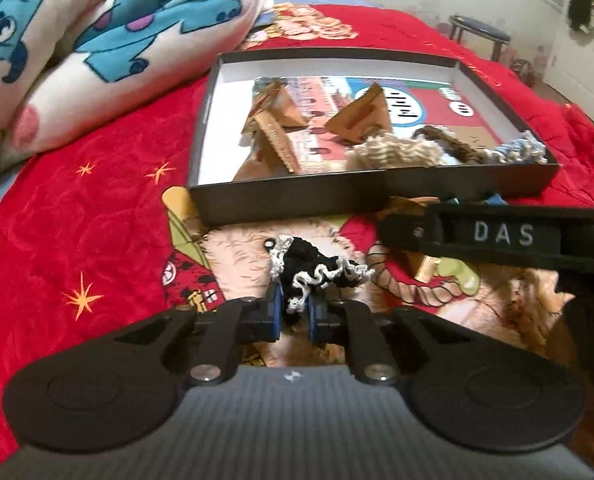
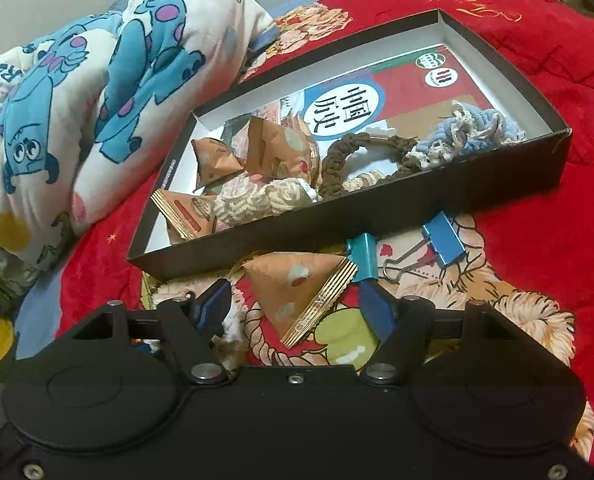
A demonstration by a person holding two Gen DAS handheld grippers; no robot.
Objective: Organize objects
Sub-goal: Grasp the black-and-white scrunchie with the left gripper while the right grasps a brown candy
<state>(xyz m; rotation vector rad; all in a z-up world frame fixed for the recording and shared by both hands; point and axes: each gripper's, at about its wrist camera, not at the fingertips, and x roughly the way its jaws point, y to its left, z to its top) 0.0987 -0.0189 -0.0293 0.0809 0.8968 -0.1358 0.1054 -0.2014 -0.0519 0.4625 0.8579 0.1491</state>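
Observation:
My left gripper [image 1: 295,308] is shut on a black crocheted scrunchie with white trim [image 1: 321,272], which lies on the red bedspread just in front of the black box [image 1: 289,200]. In the right wrist view my right gripper [image 2: 297,308] is open around a tan triangular snack packet [image 2: 297,284] that lies on the bedspread. Its pads stand on either side of the packet without pressing it. The box [image 2: 337,228] holds several similar packets [image 2: 217,160], a brown cord [image 2: 337,156] and cream and blue crochet pieces [image 2: 469,132].
A teal binder clip [image 2: 363,256] and a blue one [image 2: 443,242] lie against the box's near wall. A folded quilt with blue monster print [image 2: 97,100] is heaped to the left of the box. A stool [image 1: 479,34] stands beyond the bed.

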